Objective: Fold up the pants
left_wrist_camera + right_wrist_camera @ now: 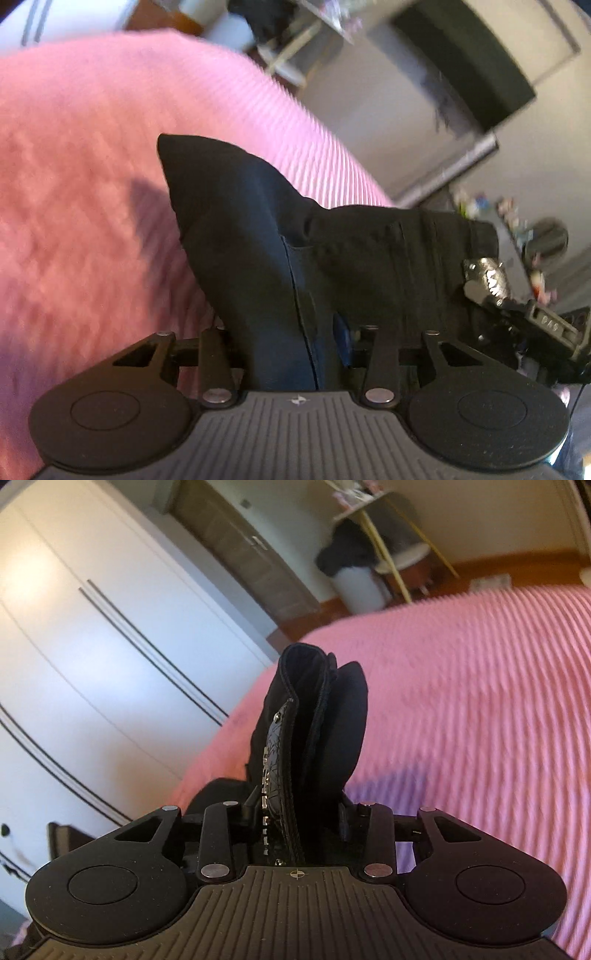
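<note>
Pink ribbed bedspread (pixel 92 184) fills the left wrist view from nine to twelve o'clock, and the same bedspread (pixel 480 701) runs from one to four o'clock for the right. White wardrobe doors (pixel 92 627) sit at ten o'clock. The black pants (pixel 258 258) are lifted off the bed, bunched between both claws. Left gripper (pixel 295 354) is clenched on the dark fabric; right gripper (pixel 295 830) is clamped on the pants (pixel 325 720) at the waistband, a shiny studded belt (pixel 275 768) at six o'clock
</note>
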A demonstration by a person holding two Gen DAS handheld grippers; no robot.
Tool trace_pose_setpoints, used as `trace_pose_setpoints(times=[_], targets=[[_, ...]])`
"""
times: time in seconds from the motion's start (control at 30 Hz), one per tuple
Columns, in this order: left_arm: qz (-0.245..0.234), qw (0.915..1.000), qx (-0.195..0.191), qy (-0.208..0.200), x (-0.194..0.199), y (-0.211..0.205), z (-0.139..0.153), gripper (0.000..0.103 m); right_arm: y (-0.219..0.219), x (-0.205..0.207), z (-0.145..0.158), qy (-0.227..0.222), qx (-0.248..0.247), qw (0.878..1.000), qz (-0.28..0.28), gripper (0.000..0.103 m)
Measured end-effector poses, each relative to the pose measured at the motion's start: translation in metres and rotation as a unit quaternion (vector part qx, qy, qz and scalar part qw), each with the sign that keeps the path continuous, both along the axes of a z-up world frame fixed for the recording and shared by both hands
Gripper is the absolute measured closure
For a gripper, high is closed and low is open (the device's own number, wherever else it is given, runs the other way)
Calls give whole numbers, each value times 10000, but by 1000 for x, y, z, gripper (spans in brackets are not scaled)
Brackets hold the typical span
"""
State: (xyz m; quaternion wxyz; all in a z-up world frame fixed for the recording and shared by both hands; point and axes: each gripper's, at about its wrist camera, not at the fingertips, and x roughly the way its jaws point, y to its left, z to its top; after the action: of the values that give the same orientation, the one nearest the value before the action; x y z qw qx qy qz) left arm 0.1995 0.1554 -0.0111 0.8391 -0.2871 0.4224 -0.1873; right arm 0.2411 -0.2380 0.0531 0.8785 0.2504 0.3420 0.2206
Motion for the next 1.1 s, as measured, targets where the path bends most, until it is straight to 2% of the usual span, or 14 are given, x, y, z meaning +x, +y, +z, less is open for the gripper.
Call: trace_pose_setpoints(times=[0.07, 0.1, 0.13, 0.17, 0.2, 0.3, 0.47, 0.53, 0.63, 0.8, 0.9, 1.0, 1.07, 1.1], targets=[[540, 9985, 91, 19, 4, 15, 4, 57, 4, 11, 2, 4, -166, 9998, -99, 50], [891, 9954, 338, 131, 7, 22, 6, 50, 5, 18, 3, 86, -324, 9988, -368, 34], [1189, 9907, 628, 193, 8, 28, 8, 32, 5, 19, 3, 71, -514, 9964, -673, 26], [1389, 9869, 792, 208, 6, 32, 9, 15, 6, 19, 3, -56, -696, 9929, -965, 26], [1532, 9838, 906, 202, 1, 35, 10, 12, 6, 13, 1, -120, -760, 9916, -1041, 26], [1348, 9856, 1018, 85, -15, 27, 9, 9, 10, -10, -14, -42, -631, 9953, -731, 30], [1306, 9833, 1265, 100, -56, -15, -19, 4, 30, -53, -47, -34, -534, 9984, -191, 56], [1323, 9735, 1858, -145, -70, -34, -27, 4, 39, -53, -62, 176, -687, 9974, -144, 58], [1136, 9541, 2771, -7, -69, -56, -39, 4, 47, -44, -86, 450, -1200, 9917, -78, 65], [1215, 9555, 2688, 50, -70, -51, -44, 4, 65, -53, -84, 320, -1591, 9867, -79, 65], [1439, 9599, 2396, 209, -78, -48, -45, 4, 76, -68, -77, 272, -2018, 9789, -191, 60], [1568, 9596, 2300, 400, -93, -49, -37, 4, 86, -88, -79, 287, -2578, 9655, -228, 40], [1524, 9528, 2545, 651, -100, -57, -36, 4, 87, -109, -79, 192, -2790, 9599, -221, 26], [1462, 9508, 2628, 751, -103, -61, -35, 4, 87, -118, -78, 166, -2847, 9581, -274, 12]])
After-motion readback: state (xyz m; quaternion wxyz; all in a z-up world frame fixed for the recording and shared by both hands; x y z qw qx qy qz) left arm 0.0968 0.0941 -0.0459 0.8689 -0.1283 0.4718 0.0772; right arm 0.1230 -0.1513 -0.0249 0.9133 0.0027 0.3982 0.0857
